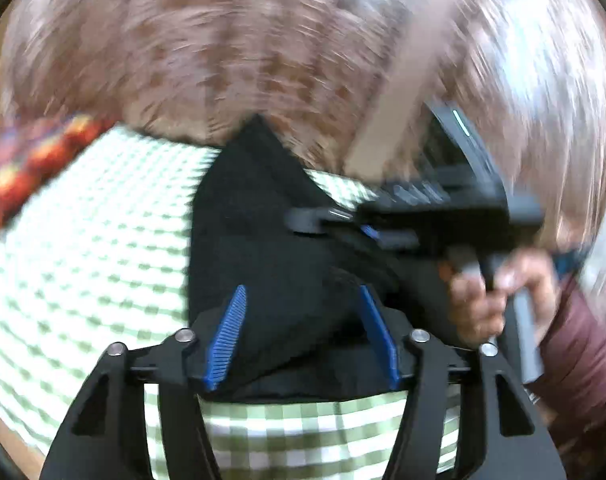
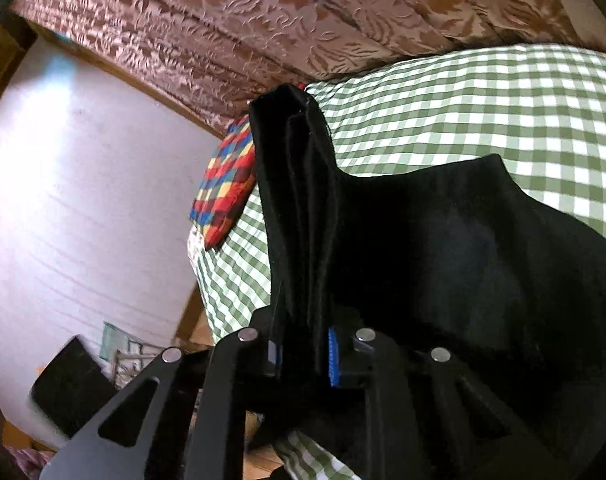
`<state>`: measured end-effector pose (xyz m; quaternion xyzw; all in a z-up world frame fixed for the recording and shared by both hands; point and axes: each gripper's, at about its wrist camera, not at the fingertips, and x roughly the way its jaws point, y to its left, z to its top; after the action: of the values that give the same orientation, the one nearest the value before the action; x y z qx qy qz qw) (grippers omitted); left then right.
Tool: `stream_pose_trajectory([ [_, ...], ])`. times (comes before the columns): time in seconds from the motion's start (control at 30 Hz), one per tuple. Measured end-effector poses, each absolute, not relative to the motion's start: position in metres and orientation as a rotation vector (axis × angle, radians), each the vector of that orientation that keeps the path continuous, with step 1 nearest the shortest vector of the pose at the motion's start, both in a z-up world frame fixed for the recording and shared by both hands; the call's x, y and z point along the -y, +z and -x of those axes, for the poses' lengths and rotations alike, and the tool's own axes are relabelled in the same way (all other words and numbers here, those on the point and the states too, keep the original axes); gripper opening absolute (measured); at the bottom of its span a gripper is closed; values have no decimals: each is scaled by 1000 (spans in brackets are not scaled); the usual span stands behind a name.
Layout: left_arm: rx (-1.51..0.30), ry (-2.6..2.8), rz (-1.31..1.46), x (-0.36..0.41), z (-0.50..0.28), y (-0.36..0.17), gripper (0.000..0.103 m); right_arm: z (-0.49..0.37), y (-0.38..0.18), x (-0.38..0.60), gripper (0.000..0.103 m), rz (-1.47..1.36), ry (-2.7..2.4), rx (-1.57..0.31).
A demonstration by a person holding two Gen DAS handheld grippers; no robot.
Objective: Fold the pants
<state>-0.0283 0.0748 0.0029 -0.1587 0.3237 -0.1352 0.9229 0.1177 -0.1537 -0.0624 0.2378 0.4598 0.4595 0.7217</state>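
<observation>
The black pants [image 1: 263,220] lie bunched on a green-checked bed sheet [image 1: 83,240]. My left gripper [image 1: 302,290] stands open, its blue pads [image 1: 231,336] apart, with black cloth lying between them but not pinched. This view is blurred. To the right, a hand [image 1: 479,300] holds my right gripper [image 1: 303,218] over the pants. In the right wrist view my right gripper [image 2: 303,352] is shut on a folded ridge of the pants [image 2: 443,248], which rises upright from the jaws; the rest spreads to the right over the sheet [image 2: 483,100].
A multicoloured checked pillow [image 2: 223,184] lies at the bed's far edge, also seen as the pillow [image 1: 31,160] at upper left. A patterned brown curtain [image 2: 223,20] hangs behind the bed. A pale wall [image 2: 63,160] and floor clutter [image 2: 71,392] are on the left. A maroon sleeve [image 1: 575,352] is at right.
</observation>
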Motion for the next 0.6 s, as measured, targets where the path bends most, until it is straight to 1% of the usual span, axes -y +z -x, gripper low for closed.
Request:
stream_pose_trajectory([
  [0.03,-684,-240,407,-98,30,-5,58,-118,-64,156,14,-538,1012,-1021],
  [0.13,-720,-119,509,-140,35,-25,58,-114,-63,161,14,-573,1014,-1021],
  [0.27,-778,-64,594,-168,35,-45,58,-100,-40,162,13,-588,1062,-973],
  [0.3,-786,-63,608,-170,35,-48,58,-96,-31,161,12,-578,1074,-958],
  [0.37,-797,-66,643,-173,33,-52,58,-91,-17,159,3,-568,1085,-937],
  [0.4,-800,-77,652,-173,32,-53,58,-89,-11,159,2,-571,1088,-927],
  [0.47,-792,-132,638,-164,30,-50,60,-85,1,161,1,-546,1087,-901],
  [0.5,-791,-161,606,-156,28,-48,66,-84,5,161,1,-511,1058,-896],
  [0.57,-796,-167,554,-146,26,-47,68,-86,1,160,1,-504,1045,-910],
  [0.6,-800,-172,544,-142,23,-49,68,-88,-2,161,5,-502,1032,-917],
])
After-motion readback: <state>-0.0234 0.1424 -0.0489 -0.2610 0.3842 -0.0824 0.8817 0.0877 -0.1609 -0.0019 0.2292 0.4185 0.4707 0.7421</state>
